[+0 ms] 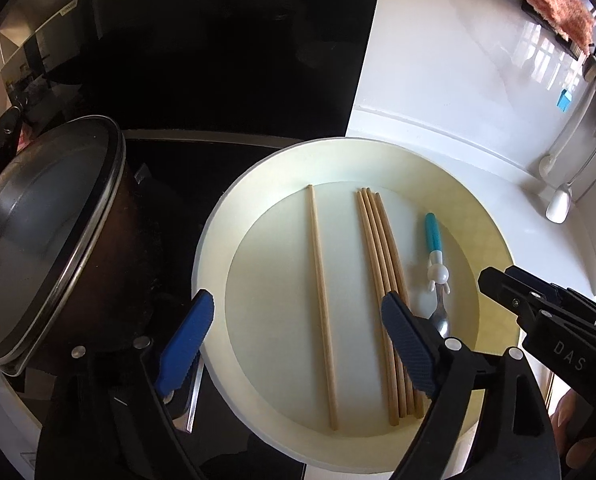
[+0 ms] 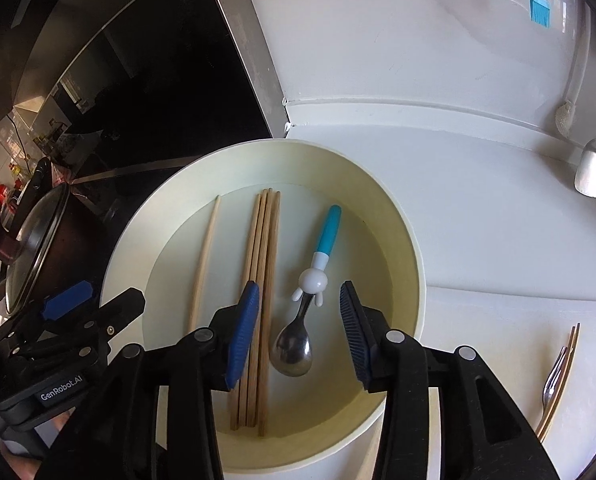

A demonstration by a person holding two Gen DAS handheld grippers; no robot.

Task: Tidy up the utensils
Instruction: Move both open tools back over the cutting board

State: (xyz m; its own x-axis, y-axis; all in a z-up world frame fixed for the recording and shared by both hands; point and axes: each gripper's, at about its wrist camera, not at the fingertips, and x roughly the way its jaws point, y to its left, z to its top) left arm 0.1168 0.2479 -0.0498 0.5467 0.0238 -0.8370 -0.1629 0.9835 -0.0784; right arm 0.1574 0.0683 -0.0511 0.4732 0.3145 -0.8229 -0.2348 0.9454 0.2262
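A wide cream bowl (image 1: 234, 200) sits on the white counter and holds the utensils. One wooden chopstick (image 1: 321, 300) lies apart on the left, with a bundle of several chopsticks (image 1: 377, 272) beside it. A small metal spoon (image 1: 433, 236) with a blue handle and a white figurine lies on the right. My left gripper (image 1: 297, 304) hangs open above the bowl, straddling the single chopstick without touching it. In the right wrist view my right gripper (image 2: 299, 286) is open over the spoon (image 2: 294, 348), its pads clear of it. The chopstick bundle (image 2: 264, 240) passes under its left finger.
A dark pot with a glass lid (image 1: 46, 240) stands left of the bowl on the black cooktop (image 1: 218, 60). A fork and a chopstick pair (image 2: 553, 380) lie on the counter to the right. A blue brush (image 2: 539, 8) and a ladle (image 2: 591, 168) hang at the back right.
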